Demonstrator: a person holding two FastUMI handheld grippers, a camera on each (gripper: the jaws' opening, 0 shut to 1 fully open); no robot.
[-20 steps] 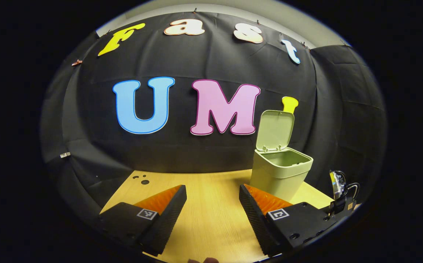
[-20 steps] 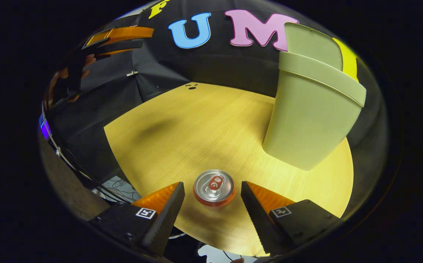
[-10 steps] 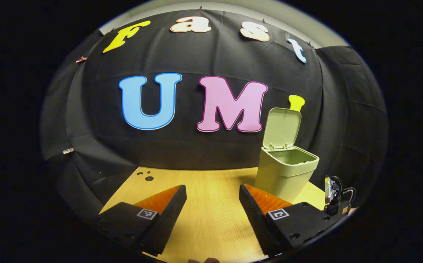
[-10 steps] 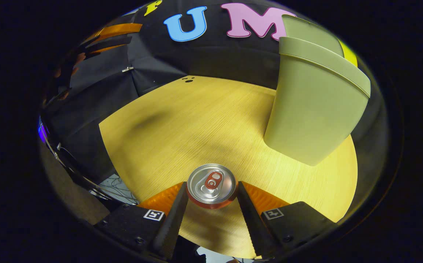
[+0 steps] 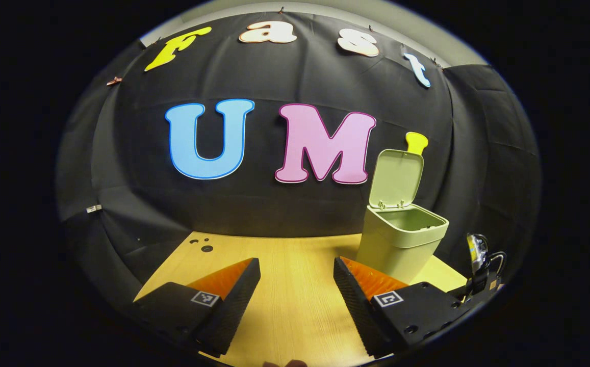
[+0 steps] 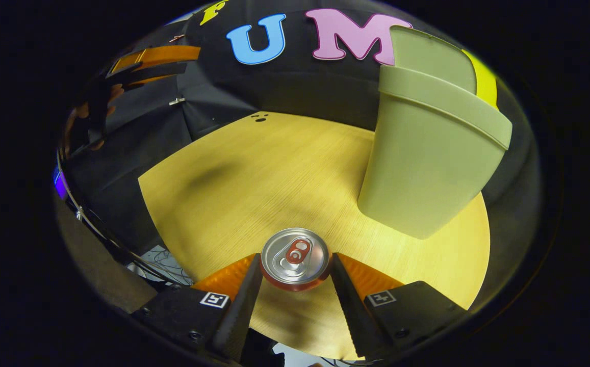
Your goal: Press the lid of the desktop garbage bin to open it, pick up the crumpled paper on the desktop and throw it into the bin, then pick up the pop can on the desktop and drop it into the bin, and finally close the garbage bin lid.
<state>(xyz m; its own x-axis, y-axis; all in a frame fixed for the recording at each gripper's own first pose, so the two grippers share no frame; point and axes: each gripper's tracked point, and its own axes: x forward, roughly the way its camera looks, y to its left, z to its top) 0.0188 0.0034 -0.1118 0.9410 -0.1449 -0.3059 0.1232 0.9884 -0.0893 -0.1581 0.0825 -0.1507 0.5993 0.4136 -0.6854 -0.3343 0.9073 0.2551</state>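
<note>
A red pop can (image 6: 295,259) with a silver top stands upright between the fingers of my right gripper (image 6: 295,272), which is shut on it above the wooden table (image 6: 274,173). The pale green bin (image 6: 427,153) rises to the can's right, its lid tipped back. In the left gripper view the same bin (image 5: 402,239) stands at the right with its lid (image 5: 395,178) upright and its mouth showing. My left gripper (image 5: 296,285) hovers open over the table, holding nothing. It also appears far off at the upper left of the right gripper view (image 6: 147,63), held by a hand.
The right gripper's body (image 5: 481,270) with its cable shows at the far right of the left gripper view. Small dark holes (image 5: 202,246) mark the table's far left corner. Cables (image 6: 164,260) hang below the table's near edge. Black cloth walls the back and sides.
My right gripper has closed its fingers onto the pop can, which stood loose between them a second ago. The bin has shifted slightly in both views. My left gripper stays open.
</note>
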